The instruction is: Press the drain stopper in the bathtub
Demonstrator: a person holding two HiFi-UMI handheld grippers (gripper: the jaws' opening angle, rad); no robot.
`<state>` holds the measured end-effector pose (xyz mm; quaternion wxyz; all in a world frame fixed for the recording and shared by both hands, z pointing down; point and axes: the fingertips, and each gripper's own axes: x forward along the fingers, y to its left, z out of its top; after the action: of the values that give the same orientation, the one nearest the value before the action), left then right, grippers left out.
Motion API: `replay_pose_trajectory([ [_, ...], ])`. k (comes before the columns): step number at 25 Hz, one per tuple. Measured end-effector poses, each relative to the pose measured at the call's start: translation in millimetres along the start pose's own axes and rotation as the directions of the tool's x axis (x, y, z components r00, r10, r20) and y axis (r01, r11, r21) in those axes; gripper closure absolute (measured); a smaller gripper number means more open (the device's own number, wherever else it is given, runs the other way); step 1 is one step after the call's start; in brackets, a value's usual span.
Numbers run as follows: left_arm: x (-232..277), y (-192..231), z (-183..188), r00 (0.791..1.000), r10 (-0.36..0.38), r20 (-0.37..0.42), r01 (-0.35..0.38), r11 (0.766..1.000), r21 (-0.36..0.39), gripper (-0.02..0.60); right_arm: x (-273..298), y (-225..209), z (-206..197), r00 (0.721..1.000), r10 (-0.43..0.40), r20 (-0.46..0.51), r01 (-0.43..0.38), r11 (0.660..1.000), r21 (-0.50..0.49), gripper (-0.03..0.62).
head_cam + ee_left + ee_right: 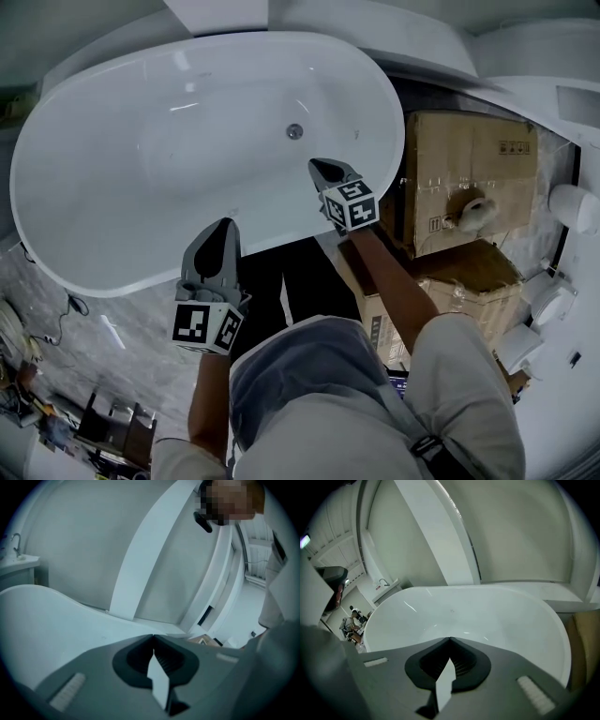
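A white oval bathtub [112, 234] fills the upper left of the head view. Its round metal drain stopper [294, 131] sits in the tub floor toward the right end. My right gripper [321, 169] is shut, held over the tub's near right rim, a little below the stopper and apart from it. My left gripper [223, 228] is also shut and empty, hovering over the near rim further left. In the right gripper view the tub [511, 616] spreads beyond the closed jaw tips [450, 639]; the stopper is hidden there. The left gripper view shows only the tub rim [51, 616] past its closed tips [153, 635].
Stacked cardboard boxes [469, 178] stand right of the tub, with white fixtures [572, 206] beyond them. A grey marbled floor [122, 328] lies below the tub, with cluttered items [28, 394] at the lower left. A basin with a tap [16, 550] shows left in the left gripper view.
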<state>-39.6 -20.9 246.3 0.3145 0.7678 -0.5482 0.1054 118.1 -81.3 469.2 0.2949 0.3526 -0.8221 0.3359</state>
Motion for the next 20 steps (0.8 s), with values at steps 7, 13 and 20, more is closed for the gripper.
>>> replay_pose_trajectory([
  [7,-15.3,-12.3,20.9,1.0,0.012,0.015,-0.013,0.999,0.05,0.581,-35.4,21.5,28.9,0.999,-0.005,0.052,0.007,0.999,-0.049,0.599],
  [13,-23.0,-22.6,29.1,1.0,0.002,0.019,-0.003,1.0,0.02,0.581,-60.9,35.7,48.8,0.996,0.015,0.093,-0.01,0.999,-0.051,0.599],
  [20,-39.4,-44.5,47.9,0.999,-0.03,0.037,0.03,0.999,-0.018,0.581,-103.4,54.7,74.8,0.987,0.037,0.155,-0.028,0.998,-0.063,0.599],
])
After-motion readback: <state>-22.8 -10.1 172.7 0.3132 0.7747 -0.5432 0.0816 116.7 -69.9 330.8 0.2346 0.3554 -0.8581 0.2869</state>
